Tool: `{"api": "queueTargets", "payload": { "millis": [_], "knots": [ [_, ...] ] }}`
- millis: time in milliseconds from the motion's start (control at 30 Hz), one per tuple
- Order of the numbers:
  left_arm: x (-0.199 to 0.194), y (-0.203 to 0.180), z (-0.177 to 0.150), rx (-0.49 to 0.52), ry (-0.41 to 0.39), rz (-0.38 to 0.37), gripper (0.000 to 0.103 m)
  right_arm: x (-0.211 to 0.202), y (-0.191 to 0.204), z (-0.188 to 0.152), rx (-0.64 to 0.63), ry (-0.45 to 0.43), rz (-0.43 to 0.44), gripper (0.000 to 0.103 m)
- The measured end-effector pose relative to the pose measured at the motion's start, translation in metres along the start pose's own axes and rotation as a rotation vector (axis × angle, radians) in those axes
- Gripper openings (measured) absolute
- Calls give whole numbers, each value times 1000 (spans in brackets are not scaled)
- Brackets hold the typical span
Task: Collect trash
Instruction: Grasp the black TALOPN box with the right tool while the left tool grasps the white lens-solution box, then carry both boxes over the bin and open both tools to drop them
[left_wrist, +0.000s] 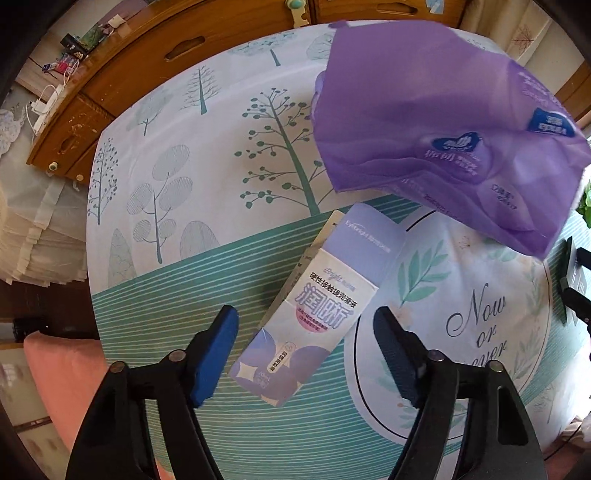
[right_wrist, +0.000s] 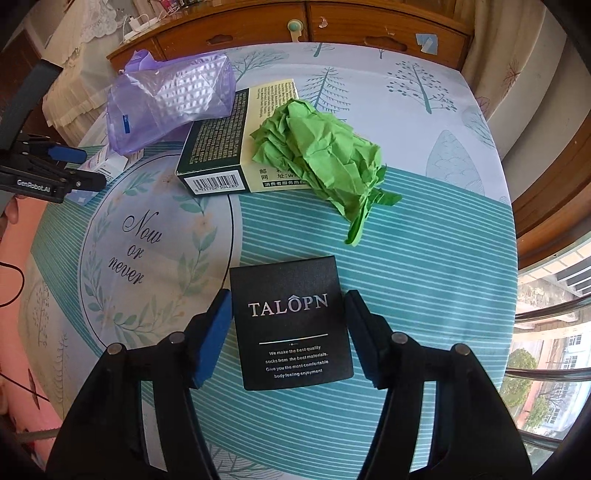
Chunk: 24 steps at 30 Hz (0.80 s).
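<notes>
Jaws grip the black card (right_wrist: 293, 325); left jaws straddle the lilac carton (left_wrist: 306, 314), purple wrapper (left_wrist: 443, 136) beyond.

The table is covered by a cloth (right_wrist: 424, 266) printed with trees, teal stripes and a leaf wreath. A brown wooden cabinet (right_wrist: 369, 33) with drawers stands behind it at 12 o'clock. A cream curtain (right_wrist: 495, 48) hangs at 1 o'clock. A window (right_wrist: 554, 350) at 4 o'clock admits daylight and shows buildings and trees outside. Pink fabric (left_wrist: 62, 373) lies at 8 o'clock in the left wrist view.
</notes>
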<state>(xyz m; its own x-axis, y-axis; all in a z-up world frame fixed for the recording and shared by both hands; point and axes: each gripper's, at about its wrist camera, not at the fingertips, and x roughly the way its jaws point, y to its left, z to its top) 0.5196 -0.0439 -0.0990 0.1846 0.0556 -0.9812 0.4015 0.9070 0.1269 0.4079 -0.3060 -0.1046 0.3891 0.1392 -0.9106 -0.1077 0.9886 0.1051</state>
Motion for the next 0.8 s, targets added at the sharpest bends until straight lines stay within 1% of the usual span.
{"api": "queueTargets", "payload": {
  "millis": [33, 67, 200, 367, 433, 567, 667, 800],
  "knots": [
    [4, 2, 0, -9, 6, -3, 56, 0, 1, -1, 2, 0, 6, 58],
    [7, 3, -1, -18, 8, -11, 45, -1, 3, -1, 3, 0, 10, 58],
    [6, 4, -7, -49, -21, 0, 36, -4, 8, -5, 2, -5, 19, 58],
    [-8, -6, -27, -97, -34, 4, 34, -18, 17, -16, 23, -23, 25, 58],
    [-21, -14, -40, -99, -64, -29, 33, -27, 21, -22, 40, -36, 26, 57],
    [-55, -33, -77, -96, -127, -113, 33, -45, 28, -34, 85, -53, 35, 57],
    [-81, -50, -113, -89, -166, -168, 33, -65, 40, -47, 118, -74, 36, 58],
    [-112, -67, -166, -73, -204, -225, 33, -99, 67, -78, 150, -122, 24, 58]
  ]
}}
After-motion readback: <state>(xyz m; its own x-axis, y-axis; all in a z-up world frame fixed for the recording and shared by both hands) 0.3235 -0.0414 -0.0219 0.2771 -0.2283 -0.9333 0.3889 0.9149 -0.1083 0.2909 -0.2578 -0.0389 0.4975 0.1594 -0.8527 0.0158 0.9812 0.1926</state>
